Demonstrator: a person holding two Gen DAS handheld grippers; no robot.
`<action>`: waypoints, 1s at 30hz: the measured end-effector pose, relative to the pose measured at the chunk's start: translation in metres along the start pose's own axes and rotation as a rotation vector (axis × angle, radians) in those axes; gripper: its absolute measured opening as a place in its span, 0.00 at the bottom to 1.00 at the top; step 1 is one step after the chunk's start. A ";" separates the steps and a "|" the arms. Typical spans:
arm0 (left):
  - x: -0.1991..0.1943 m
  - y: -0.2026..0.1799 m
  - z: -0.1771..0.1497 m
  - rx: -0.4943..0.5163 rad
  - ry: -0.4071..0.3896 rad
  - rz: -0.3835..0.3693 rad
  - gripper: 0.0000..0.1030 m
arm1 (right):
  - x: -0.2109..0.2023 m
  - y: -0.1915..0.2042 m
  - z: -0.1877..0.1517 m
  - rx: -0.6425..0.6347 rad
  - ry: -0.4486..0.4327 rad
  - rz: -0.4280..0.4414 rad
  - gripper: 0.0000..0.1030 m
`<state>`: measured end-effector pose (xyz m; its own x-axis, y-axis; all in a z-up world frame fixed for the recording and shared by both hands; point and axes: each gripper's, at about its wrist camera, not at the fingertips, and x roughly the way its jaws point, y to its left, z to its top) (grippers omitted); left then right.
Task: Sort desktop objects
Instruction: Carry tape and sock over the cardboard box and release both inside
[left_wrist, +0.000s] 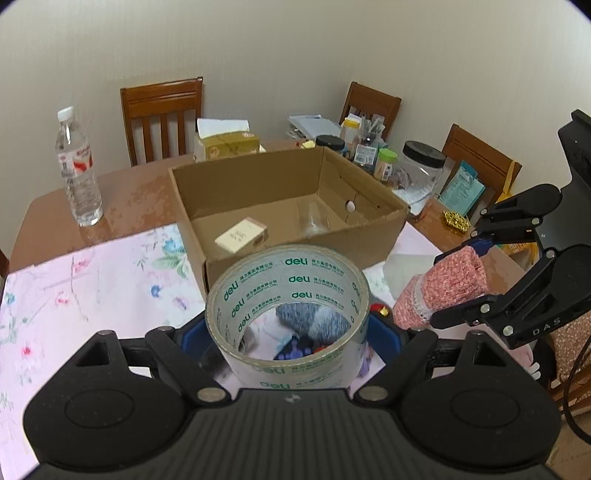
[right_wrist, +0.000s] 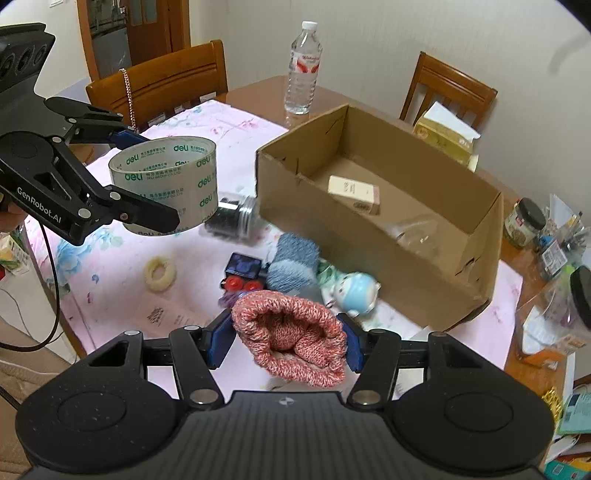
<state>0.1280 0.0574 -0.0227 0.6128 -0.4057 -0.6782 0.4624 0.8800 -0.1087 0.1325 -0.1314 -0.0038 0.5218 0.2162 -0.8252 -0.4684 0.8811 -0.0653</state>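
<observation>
My left gripper (left_wrist: 288, 332) is shut on a roll of clear tape (left_wrist: 288, 306) printed "deli" and holds it above the flowered cloth, in front of the open cardboard box (left_wrist: 291, 254). The tape roll (right_wrist: 164, 181) and left gripper (right_wrist: 147, 177) also show in the right wrist view. My right gripper (right_wrist: 290, 339) is shut on a pink knitted sock (right_wrist: 291, 336), held above the cloth near the box (right_wrist: 369, 236); the sock also shows in the left wrist view (left_wrist: 439, 288). The box holds a small cream carton (right_wrist: 354, 194) and a clear cup (left_wrist: 314, 218).
On the cloth lie a grey-blue sock (right_wrist: 291, 264), a light blue toy figure (right_wrist: 356, 291), a black jar on its side (right_wrist: 232, 218), a cream ring (right_wrist: 160, 274) and a red-and-black item (right_wrist: 242, 273). A water bottle (right_wrist: 303, 70), tissue box (right_wrist: 447, 138), jars and chairs surround.
</observation>
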 end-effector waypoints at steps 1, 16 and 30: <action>0.001 0.000 0.004 0.003 -0.001 0.003 0.83 | -0.001 -0.003 0.002 -0.003 -0.004 0.001 0.62; 0.026 -0.001 0.053 0.050 -0.031 0.035 0.83 | -0.007 -0.041 0.032 -0.060 -0.050 -0.013 0.62; 0.075 0.008 0.093 0.058 -0.019 0.086 0.83 | 0.020 -0.107 0.074 -0.047 -0.071 -0.093 0.62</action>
<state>0.2377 0.0112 -0.0066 0.6636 -0.3346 -0.6690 0.4436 0.8962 -0.0082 0.2456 -0.1898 0.0288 0.6127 0.1650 -0.7729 -0.4476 0.8784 -0.1674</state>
